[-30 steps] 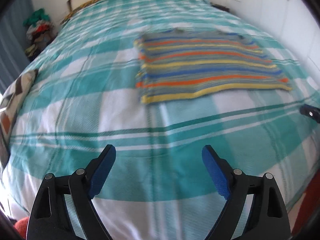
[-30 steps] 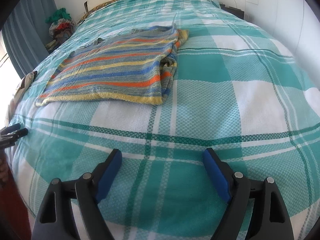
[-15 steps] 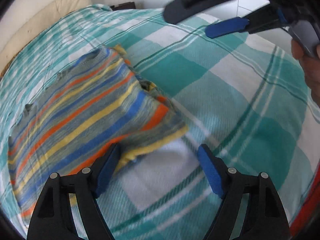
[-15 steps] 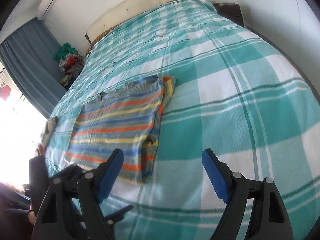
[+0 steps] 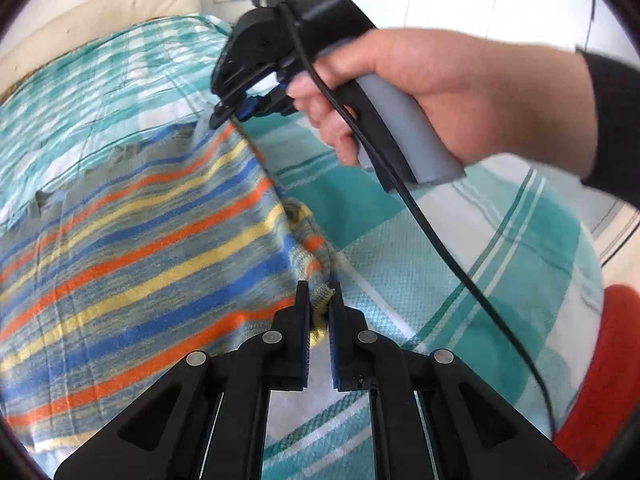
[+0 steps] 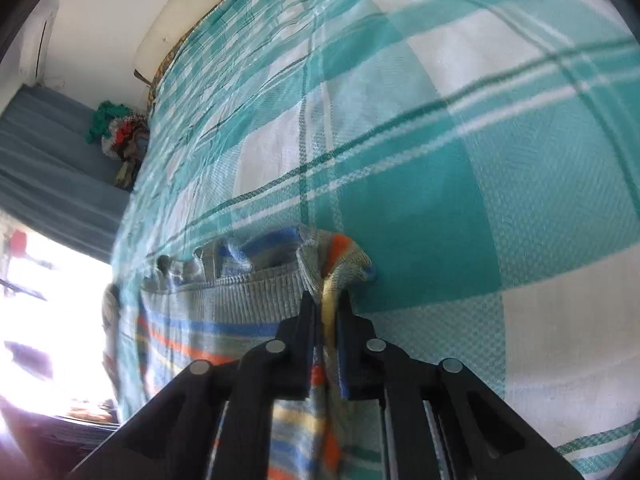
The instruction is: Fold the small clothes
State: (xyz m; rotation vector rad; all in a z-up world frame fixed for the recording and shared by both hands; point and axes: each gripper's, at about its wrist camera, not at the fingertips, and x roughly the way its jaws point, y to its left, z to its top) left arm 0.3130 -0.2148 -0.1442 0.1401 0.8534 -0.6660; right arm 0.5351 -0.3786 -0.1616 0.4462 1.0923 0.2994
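A striped knit sweater (image 5: 152, 240) in orange, blue, yellow and grey lies flat on the teal-and-white checked bedspread (image 5: 440, 264). My left gripper (image 5: 319, 292) is closing its jaws on the sweater's near right corner, and yellow hem fabric is pinched between the blue pads. My right gripper (image 5: 228, 114), held by a hand (image 5: 460, 92), reaches the far right corner. In the right wrist view the right gripper (image 6: 326, 300) is closing its jaws on a bunched fold of the sweater (image 6: 240, 296) beside the grey ribbed band.
A cream headboard cushion (image 5: 100, 12) runs along the bed's far end. A heap of clothes (image 6: 120, 136) sits by a blue curtain (image 6: 48, 160) on the left. A black cable (image 5: 440, 240) hangs from the right gripper. Something red (image 5: 600, 380) lies at the bed's near right edge.
Both grippers moved in from open bedspread to the sweater's right edge and closed on it, the left on the near corner, the right on the far corner.
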